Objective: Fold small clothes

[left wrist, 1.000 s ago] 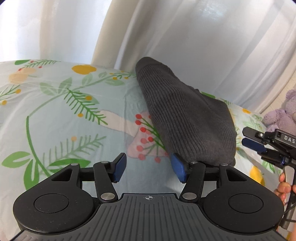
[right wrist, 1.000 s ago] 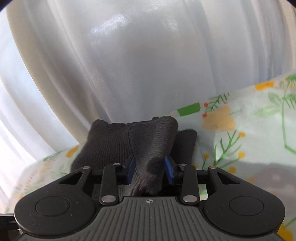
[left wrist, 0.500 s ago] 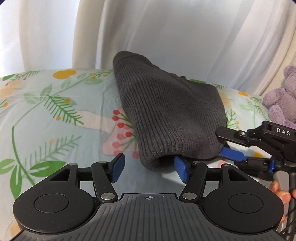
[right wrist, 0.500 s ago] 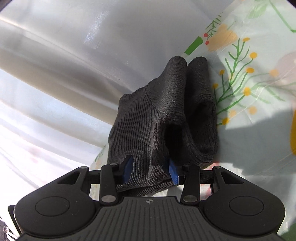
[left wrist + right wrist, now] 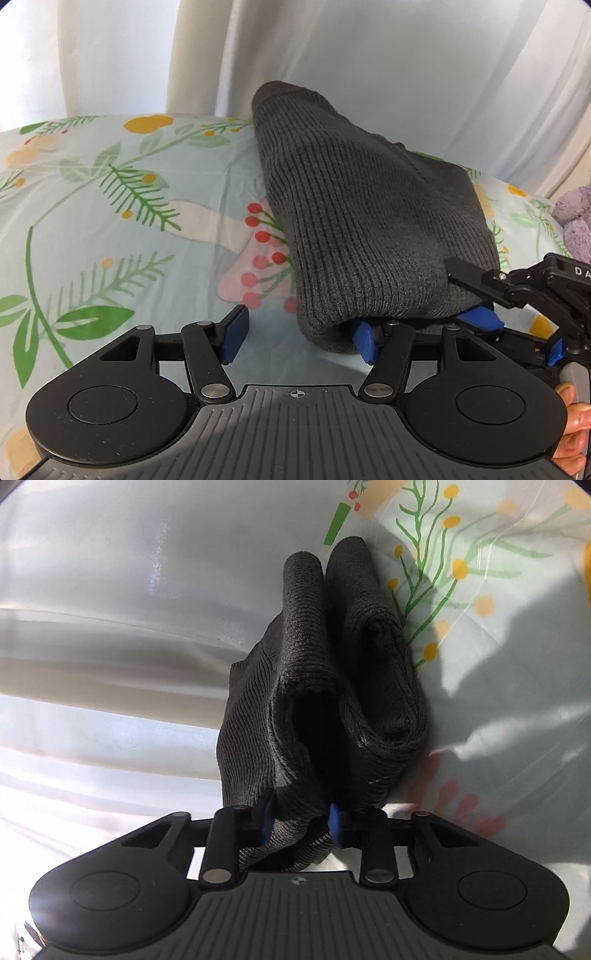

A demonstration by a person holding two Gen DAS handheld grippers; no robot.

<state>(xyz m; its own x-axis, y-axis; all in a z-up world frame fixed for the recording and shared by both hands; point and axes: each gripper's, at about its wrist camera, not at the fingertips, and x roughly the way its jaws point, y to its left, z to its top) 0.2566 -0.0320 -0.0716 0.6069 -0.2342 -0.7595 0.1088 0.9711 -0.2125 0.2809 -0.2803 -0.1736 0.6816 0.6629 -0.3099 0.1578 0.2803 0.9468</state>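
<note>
Two grippers work one dark ribbed knit garment (image 5: 369,229) on the floral bedsheet (image 5: 110,221). Nearest, the left gripper (image 5: 297,338) stands wide open, one pad tucked under the hem, gripping nothing. Just beside it, the right gripper (image 5: 301,821) is clamped on a bunched edge, lifting it off the sheet. Farther back, loose layers gape; with one pinch only, I judge they could slide and skew the fold
</note>
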